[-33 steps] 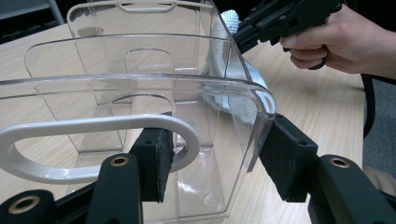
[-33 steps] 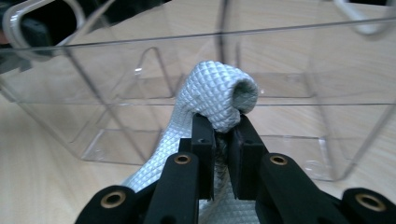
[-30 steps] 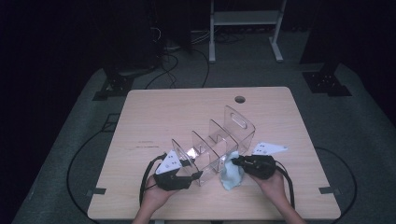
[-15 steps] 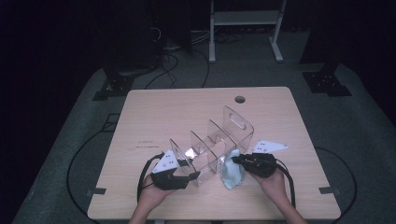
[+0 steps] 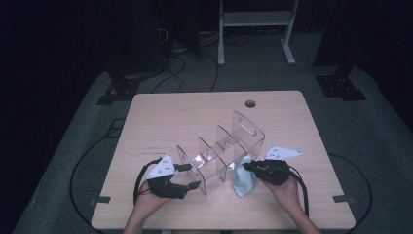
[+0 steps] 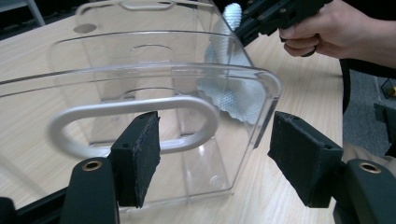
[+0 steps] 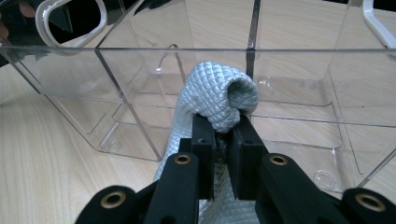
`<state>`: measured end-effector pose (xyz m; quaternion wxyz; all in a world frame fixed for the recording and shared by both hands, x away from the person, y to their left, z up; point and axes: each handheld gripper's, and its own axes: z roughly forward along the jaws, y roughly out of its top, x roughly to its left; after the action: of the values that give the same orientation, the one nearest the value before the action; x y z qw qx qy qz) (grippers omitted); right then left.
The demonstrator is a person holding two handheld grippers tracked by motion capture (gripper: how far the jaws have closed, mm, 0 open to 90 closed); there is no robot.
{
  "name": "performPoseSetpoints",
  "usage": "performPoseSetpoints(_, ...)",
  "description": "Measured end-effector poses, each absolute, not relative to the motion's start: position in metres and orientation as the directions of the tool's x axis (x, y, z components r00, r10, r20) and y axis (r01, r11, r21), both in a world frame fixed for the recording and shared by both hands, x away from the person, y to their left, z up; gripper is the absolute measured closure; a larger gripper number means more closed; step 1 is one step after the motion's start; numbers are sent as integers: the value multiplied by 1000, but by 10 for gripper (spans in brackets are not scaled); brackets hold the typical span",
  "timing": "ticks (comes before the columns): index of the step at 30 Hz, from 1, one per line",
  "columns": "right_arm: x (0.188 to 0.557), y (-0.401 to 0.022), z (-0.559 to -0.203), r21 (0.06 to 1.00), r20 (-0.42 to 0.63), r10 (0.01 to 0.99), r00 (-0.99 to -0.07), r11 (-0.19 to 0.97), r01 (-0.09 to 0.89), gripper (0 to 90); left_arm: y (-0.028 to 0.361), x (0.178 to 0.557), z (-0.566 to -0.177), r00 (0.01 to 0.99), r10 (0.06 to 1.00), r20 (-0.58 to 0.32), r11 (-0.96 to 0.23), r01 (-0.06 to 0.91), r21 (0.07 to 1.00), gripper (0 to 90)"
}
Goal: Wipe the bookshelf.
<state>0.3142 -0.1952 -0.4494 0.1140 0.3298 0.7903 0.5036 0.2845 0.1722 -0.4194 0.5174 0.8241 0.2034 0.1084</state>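
**Loose organizer may slide under the cloth**

The left gripper (image 5: 186, 176), jaws just opening, stands spread around the clear organizer's (image 5: 220, 152) rigid, rounded end wall without pressing it. The right gripper (image 5: 249, 167) pinches a soft, quilted pale-blue cloth (image 5: 243, 180) against its side; unbraced, the slick acrylic could skid across the wooden counter (image 5: 195, 112).

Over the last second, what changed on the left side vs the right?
The left gripper has just been opening its jaws and has let go of the near end wall of the clear acrylic organizer; in the left gripper view the pads stand apart on either side of that wall. The right gripper stayed shut on the light blue cloth, against the organizer's side. The organizer kept its place.
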Motion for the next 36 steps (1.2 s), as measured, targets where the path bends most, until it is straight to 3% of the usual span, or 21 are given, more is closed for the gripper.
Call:
performPoseSetpoints(6, 314, -195, -450, 872, 151, 637, -756, 274, 405, 814, 185, 289, -419, 865, 500, -37, -357, 245, 902, 313)
performPoseSetpoints(13, 315, -195, -450, 873, 150, 636, -757, 274, 403, 814, 196, 301, -423, 777, 629, -37, -311, 294, 904, 180)
performPoseSetpoints(23, 316, -202, -447, 871, 154, 645, -748, 269, 412, 814, 193, 318, -427, 728, 685, -29, -288, 308, 907, 149)
performPoseSetpoints(29, 318, -217, -442, 879, 167, 670, -723, 231, 417, 814, 184, 328, -429, 719, 694, -45, -294, 339, 894, 169)
performPoseSetpoints(36, 319, -224, -441, 881, 168, 678, -716, 222, 418, 815, 177, 328, -430, 685, 728, -35, -289, 352, 891, 338)
